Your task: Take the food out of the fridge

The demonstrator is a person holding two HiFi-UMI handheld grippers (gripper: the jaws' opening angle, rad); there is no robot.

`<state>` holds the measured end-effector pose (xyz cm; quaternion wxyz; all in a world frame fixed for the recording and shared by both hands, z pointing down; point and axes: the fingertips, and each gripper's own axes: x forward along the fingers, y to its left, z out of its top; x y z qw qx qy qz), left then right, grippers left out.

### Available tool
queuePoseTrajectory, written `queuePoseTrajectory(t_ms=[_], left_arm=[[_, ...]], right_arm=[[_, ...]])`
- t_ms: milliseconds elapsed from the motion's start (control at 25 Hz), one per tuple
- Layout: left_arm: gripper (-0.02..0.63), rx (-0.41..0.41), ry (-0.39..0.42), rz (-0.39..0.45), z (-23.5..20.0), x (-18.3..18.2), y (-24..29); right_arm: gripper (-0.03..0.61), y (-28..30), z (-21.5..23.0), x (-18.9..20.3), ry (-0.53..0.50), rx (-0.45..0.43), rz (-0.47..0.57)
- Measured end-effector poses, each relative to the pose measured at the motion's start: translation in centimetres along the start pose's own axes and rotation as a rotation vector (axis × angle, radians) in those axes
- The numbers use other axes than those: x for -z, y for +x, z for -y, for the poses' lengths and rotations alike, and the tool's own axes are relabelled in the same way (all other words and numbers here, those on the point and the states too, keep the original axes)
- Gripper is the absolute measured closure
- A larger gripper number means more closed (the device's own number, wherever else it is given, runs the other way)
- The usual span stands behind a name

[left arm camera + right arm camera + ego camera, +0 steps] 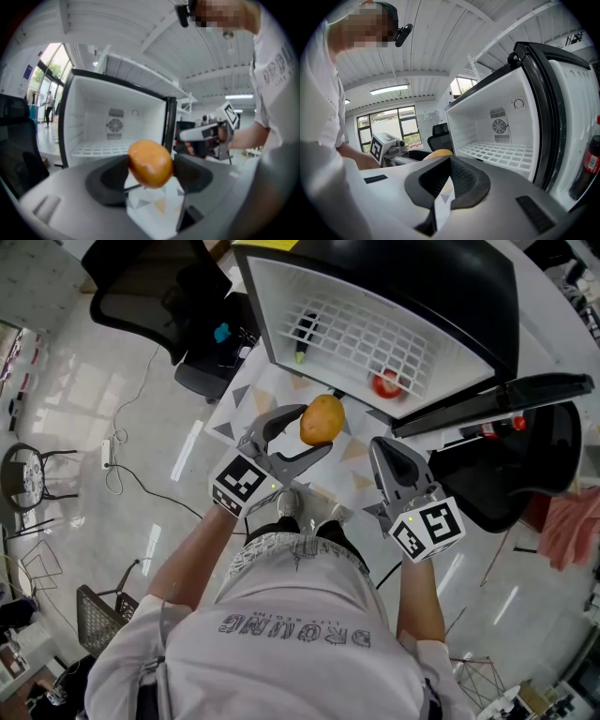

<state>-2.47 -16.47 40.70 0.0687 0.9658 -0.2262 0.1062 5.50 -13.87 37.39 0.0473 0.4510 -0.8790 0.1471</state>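
My left gripper (312,430) (151,171) is shut on an orange-yellow round fruit (322,418) (150,163), held in the air in front of the open white fridge (281,296) (89,108). On the fridge's wire shelf (361,334) lie a dark green vegetable (302,340) at the left and a red tomato-like item (385,384) at the right. To the right of the fruit, my right gripper (387,450) (449,180) is shut with nothing in it. A sliver of the fruit (437,152) shows behind its jaws.
The fridge door (487,399) stands open to the right, with a red-capped bottle (495,427) (590,161) in its rack. Black office chairs (159,287) (525,474) flank the fridge. A patterned mat (248,395) lies under the fridge front. Cables (117,460) trail on the floor at left.
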Motion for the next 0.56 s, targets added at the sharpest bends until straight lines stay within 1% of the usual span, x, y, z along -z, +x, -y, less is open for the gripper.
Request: queuePoseTrajectory(t_ms=[560], left_arm=[[0.305,-0.009,0.018,-0.013,0.33,0.06,0.57]], right_arm=[[0.577,-0.21,0.46,0.43,-0.013,-0.011,-0.014]])
